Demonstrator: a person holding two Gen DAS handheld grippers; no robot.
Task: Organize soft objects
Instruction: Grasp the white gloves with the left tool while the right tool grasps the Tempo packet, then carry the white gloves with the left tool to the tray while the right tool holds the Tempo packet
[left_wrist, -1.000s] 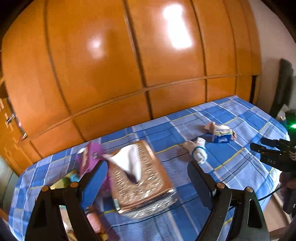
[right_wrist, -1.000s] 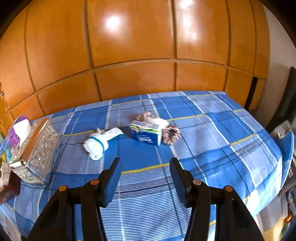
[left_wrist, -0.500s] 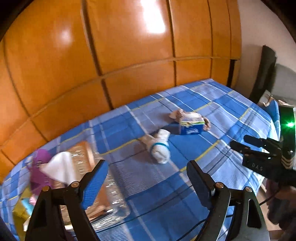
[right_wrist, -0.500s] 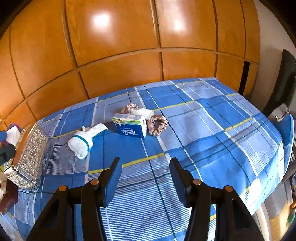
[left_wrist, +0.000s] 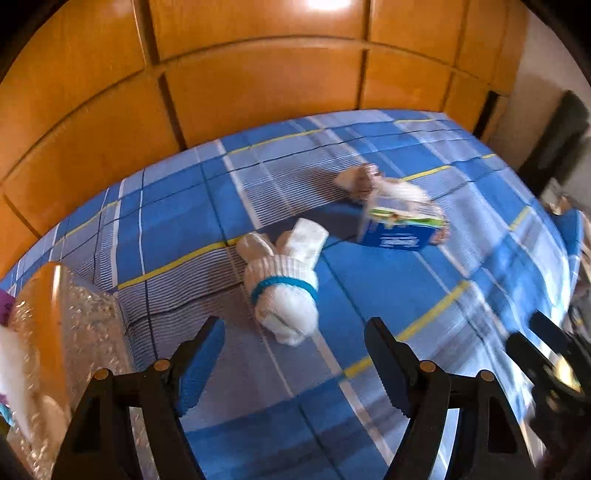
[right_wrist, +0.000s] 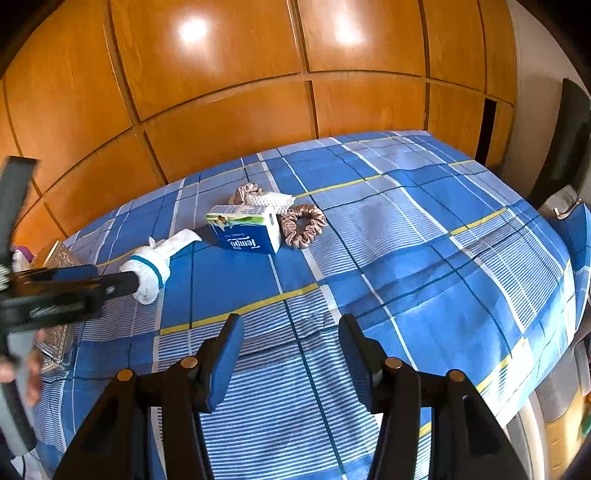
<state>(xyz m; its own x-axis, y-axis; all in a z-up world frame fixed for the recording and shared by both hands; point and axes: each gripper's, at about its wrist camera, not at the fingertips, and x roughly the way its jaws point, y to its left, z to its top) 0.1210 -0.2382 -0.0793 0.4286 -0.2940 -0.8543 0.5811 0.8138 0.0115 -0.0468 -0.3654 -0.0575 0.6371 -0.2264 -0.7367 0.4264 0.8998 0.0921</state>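
Observation:
A rolled white sock with a teal band (left_wrist: 282, 284) lies on the blue plaid bedspread (left_wrist: 166, 221), just beyond my open left gripper (left_wrist: 295, 343). It also shows in the right wrist view (right_wrist: 151, 266). Behind it stands a blue Tempo tissue pack (left_wrist: 399, 230) (right_wrist: 245, 230), with a white cloth (right_wrist: 271, 199) and a pink scrunchie (right_wrist: 303, 225) beside it and a second scrunchie (right_wrist: 247, 191) behind. My right gripper (right_wrist: 291, 343) is open and empty above the bed's front part. The left gripper (right_wrist: 110, 282) reaches in at the left of the right wrist view.
A glittery silver tissue box (left_wrist: 62, 332) sits at the bed's left end. A wooden wardrobe wall (right_wrist: 258, 74) runs behind the bed. The bed's right edge (right_wrist: 546, 354) drops off near a dark chair (right_wrist: 565, 140).
My left gripper has swung right, away from the silver tissue box and up to the rolled sock. My right gripper has shifted slightly; the objects have not moved.

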